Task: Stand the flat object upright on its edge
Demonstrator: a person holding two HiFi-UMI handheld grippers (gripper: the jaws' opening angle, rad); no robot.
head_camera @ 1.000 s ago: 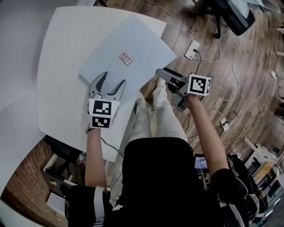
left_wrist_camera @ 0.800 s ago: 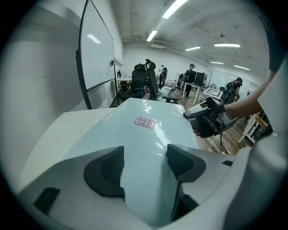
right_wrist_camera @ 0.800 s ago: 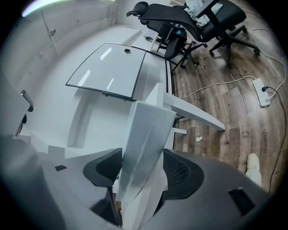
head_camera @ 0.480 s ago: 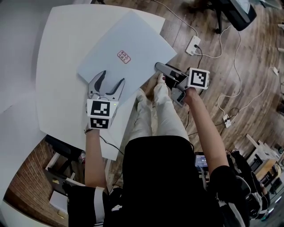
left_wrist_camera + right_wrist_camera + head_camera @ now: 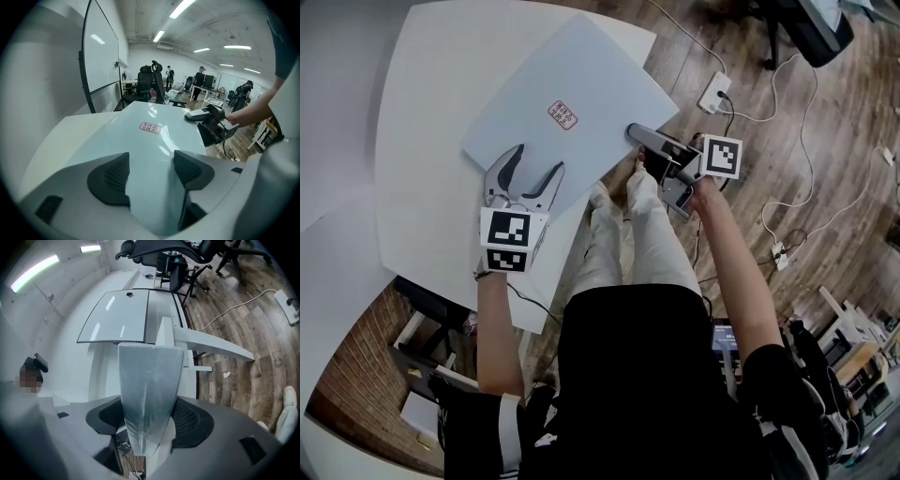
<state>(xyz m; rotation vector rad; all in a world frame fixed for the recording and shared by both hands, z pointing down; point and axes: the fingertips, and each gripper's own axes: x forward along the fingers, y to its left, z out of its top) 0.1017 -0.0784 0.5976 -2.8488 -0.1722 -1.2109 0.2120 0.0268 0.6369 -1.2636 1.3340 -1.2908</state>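
The left gripper [image 5: 537, 161] hovers, jaws apart, over the flat board [image 5: 567, 89], while the right gripper [image 5: 636, 136], jaws just widening astride its edge, probably must pinch and tilt it next.

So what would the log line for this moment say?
board: lying on table, right edge overhanging | left gripper: open, over near corner | right gripper: jaws just opening, board edge between them
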